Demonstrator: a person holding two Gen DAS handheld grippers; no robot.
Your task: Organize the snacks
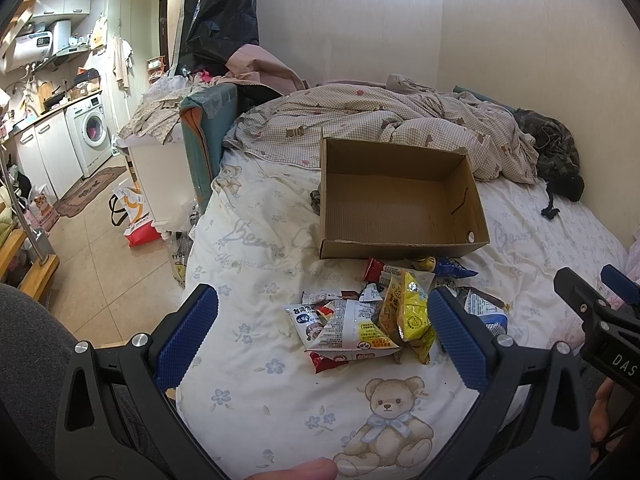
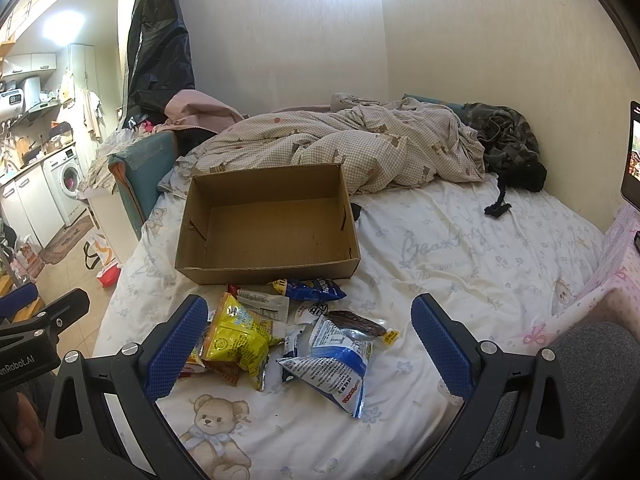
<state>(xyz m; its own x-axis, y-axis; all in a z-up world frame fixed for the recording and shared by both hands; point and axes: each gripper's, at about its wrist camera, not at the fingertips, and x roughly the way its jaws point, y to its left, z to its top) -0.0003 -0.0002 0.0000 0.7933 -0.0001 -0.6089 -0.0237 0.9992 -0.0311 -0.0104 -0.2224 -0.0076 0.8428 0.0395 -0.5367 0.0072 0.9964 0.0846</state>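
Note:
A pile of snack packets lies on the bed sheet in front of an empty cardboard box (image 1: 400,200) (image 2: 268,220). The pile holds a yellow packet (image 1: 410,312) (image 2: 236,336), a white packet (image 1: 344,328), a white and blue packet (image 2: 336,364), a dark blue packet (image 2: 312,289) and several smaller ones. My left gripper (image 1: 324,300) is open, held low over the near left side of the pile. My right gripper (image 2: 310,314) is open too, above the right side of the pile, with nothing between its fingers. Each gripper shows at the edge of the other's view.
A crumpled checked duvet (image 2: 360,148) and dark clothes (image 2: 508,140) lie behind the box. The bed's left edge drops to a tiled floor with bags (image 1: 132,216) and a white cabinet (image 1: 160,176). A pink pillow (image 2: 600,300) sits at the right.

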